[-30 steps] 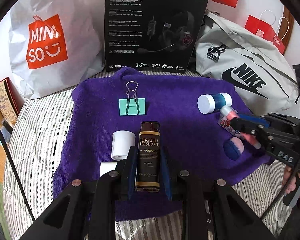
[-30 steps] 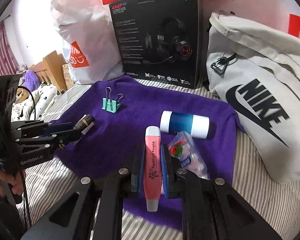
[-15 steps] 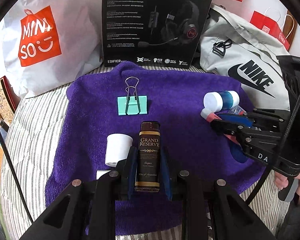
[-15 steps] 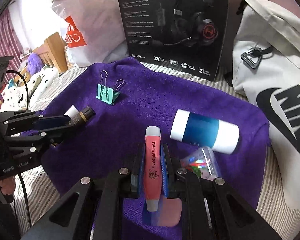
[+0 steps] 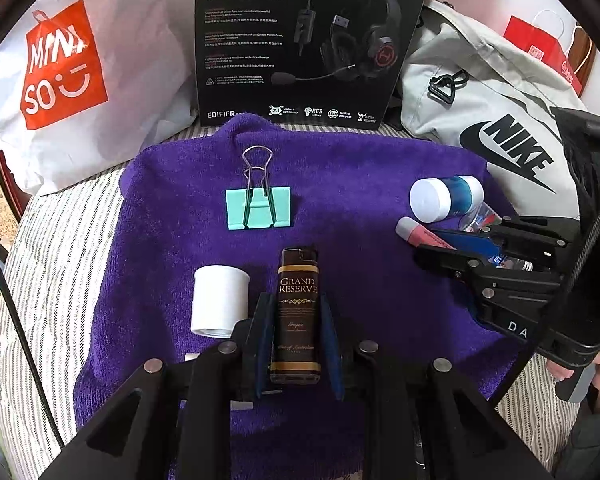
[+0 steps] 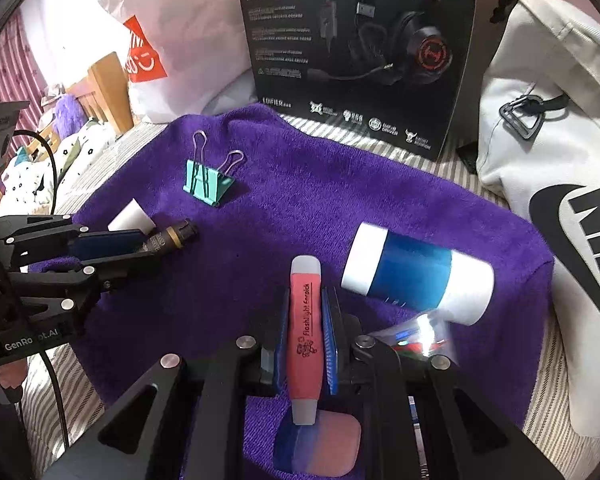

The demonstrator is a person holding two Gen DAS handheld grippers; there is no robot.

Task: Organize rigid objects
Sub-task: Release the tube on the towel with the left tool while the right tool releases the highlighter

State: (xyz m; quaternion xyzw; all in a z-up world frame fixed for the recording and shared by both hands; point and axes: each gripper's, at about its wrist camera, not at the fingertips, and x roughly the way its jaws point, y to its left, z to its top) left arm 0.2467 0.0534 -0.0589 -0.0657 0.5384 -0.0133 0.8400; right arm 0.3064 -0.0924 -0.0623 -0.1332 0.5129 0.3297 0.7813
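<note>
My left gripper point(image 5: 298, 336) is clamped on a brown bottle point(image 5: 298, 312) labelled GRAND RESERVE, its blue pads point(image 5: 265, 336) pressed to both sides, the bottle pointing toward 12 o'clock above the purple towel point(image 5: 360, 200); at 10 o'clock, just beside that gripper, a white cup point(image 5: 219, 300) lies on the towel; further out at 12 o'clock a mint binder clip point(image 5: 259, 208) sits with its wire handles pointing away; at 2 o'clock I see a blue-and-white cylinder point(image 5: 444, 198) lying on its side.

My right gripper point(image 6: 306, 344) is closed on a pink stick point(image 6: 306, 336) printed "Flashlight Earpick", grey tip toward 12 o'clock; beneath its rear end, at 6 o'clock, a blue-and-pink pad point(image 6: 320, 448) lies on the towel; at 3 o'clock, just beside the gripper, there is a clear packet point(image 6: 416, 334) too blurred for me to identify; the cylinder lies at 1 o'clock, close to the stick's tip but apart from it; the clip is out at 11 o'clock.

Beyond the towel, on the striped bed point(image 5: 60, 248), a black headset box point(image 5: 308, 40) stands at 12 o'clock; a white Miniso bag point(image 5: 80, 72) leans at 10 o'clock; a grey Nike bag point(image 5: 492, 120) rests at 2 o'clock.
</note>
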